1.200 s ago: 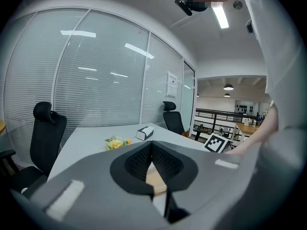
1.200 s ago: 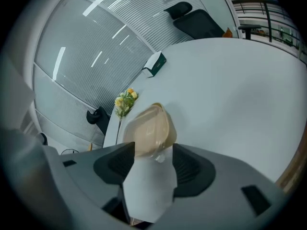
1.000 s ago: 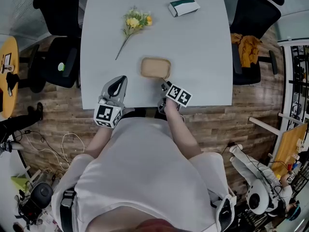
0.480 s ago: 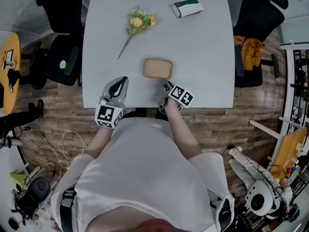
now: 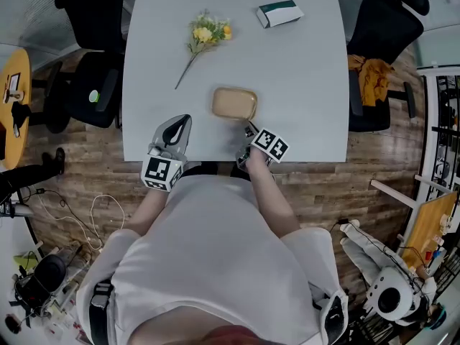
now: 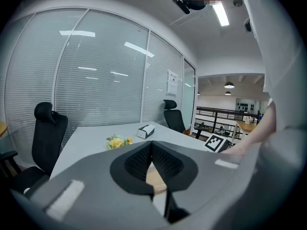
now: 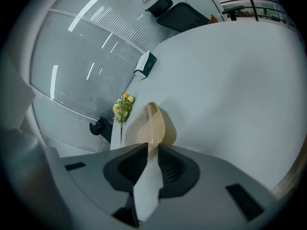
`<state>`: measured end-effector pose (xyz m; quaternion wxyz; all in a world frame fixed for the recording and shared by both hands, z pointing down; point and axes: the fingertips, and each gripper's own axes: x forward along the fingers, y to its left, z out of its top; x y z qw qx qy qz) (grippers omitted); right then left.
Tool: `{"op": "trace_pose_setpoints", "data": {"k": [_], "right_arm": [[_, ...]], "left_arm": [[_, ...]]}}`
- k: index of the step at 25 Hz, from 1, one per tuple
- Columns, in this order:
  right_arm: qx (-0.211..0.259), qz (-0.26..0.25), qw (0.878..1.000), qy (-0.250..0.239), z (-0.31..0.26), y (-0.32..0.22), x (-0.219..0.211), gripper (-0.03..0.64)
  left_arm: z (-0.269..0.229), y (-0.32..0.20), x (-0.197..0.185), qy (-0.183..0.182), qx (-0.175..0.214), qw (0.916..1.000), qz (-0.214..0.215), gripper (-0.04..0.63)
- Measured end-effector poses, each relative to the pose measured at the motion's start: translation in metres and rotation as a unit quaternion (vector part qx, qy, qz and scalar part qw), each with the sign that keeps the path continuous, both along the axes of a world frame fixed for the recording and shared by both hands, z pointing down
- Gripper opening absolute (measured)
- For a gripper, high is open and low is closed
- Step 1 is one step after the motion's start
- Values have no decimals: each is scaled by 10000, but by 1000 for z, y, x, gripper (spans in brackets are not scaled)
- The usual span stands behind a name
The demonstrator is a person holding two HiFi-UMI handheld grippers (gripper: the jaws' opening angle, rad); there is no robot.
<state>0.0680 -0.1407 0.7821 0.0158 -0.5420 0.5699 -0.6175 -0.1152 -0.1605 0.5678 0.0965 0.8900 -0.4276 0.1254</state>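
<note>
**Right tongs pinched on the box, left tongs shut and empty**

At the near edge of the bench [image 5: 302,85], both tools were up at the same time. The right tongs [image 5: 249,126] came in from the person's side at a slant, and their tips met the near right corner of the tan box [image 5: 234,103]. The right gripper view showed it best. The right tongs [image 7: 149,150] were drawn in tight on the thin rim of the box [image 7: 153,126], with the rim running straight in between the two pads. The box sat flat on the bench, near the front edge and about midway across it.

Over on the other side, the left tongs [image 5: 181,118] hung at the front edge of the bench, well left of the box and not touching it. The left gripper view had those left tongs [image 6: 152,143] closed tip to tip with nothing held between them. A sliver of the tan box [image 6: 156,178] showed beyond them, low in the gap.

Further out, a small bunch of yellow flowers [image 5: 205,32] lay on its side toward the far left, stem pointing back to the person. A green and white carton [image 5: 280,12] rested at the far right end, well apart from the box. Both showed past the box in the right gripper view, the flowers [image 7: 123,107] nearer and the carton [image 7: 145,64] beyond. A black chair [image 5: 90,6] stood at the bench's left side, and another chair [image 5: 384,20] stood at its right.
</note>
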Motion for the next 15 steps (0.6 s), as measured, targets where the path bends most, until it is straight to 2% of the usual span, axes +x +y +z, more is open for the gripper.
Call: {"op": "trace_pose_setpoints", "data": {"k": [9,15], "right_arm": [[156,-68,9999,-13,-11,-4,3,57],[447,-350,9979,318,-27,-7,1,52]], "left_arm": [[-1,1,4,32,19,10000,24,11],[-3,4,6,51,53,10000,39,11]]}}
